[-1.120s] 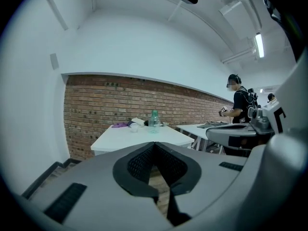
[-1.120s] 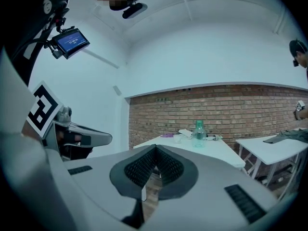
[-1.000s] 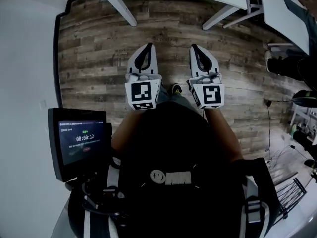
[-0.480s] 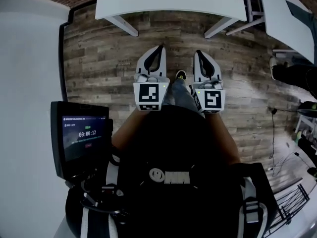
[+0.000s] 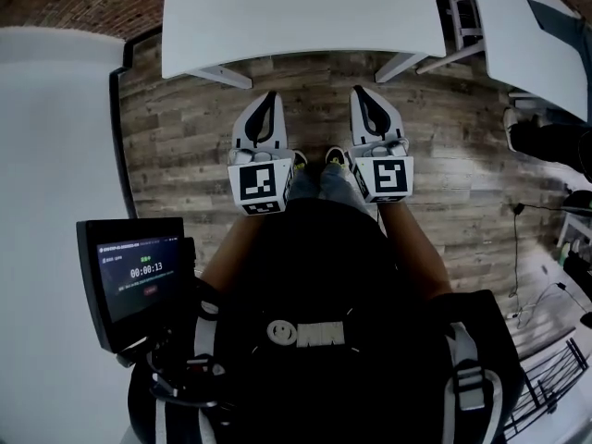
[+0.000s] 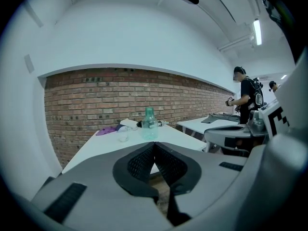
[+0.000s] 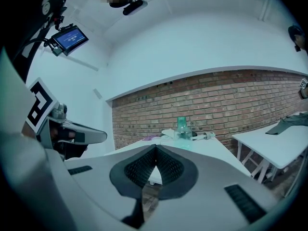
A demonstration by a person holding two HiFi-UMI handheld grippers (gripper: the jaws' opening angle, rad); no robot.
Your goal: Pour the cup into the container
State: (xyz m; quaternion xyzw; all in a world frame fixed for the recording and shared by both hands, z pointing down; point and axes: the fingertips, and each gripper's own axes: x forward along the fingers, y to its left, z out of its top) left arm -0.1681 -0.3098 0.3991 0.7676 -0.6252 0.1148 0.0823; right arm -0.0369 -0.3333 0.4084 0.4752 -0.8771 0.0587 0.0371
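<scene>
A translucent green container (image 6: 149, 124) stands on the white table (image 5: 296, 26) ahead, with a small clear cup (image 6: 123, 135) just to its left. The right gripper view shows the same container (image 7: 182, 127) far beyond the jaws. In the head view only the rims of these two show at the table's far top edge. My left gripper (image 5: 267, 97) and right gripper (image 5: 363, 91) are held side by side over the wooden floor, short of the table's near edge. Both are shut with nothing between the pads.
A purple cloth (image 6: 107, 130) and other small items lie behind the cup. A second white table (image 5: 532, 26) stands to the right, where another person (image 6: 246, 95) stands. A screen (image 5: 129, 276) hangs at my left. Cables (image 5: 527, 248) trail on the floor at right.
Both grippers have moved forward together towards the white table, which now fills more of the head view's top. The jaws stayed shut.
</scene>
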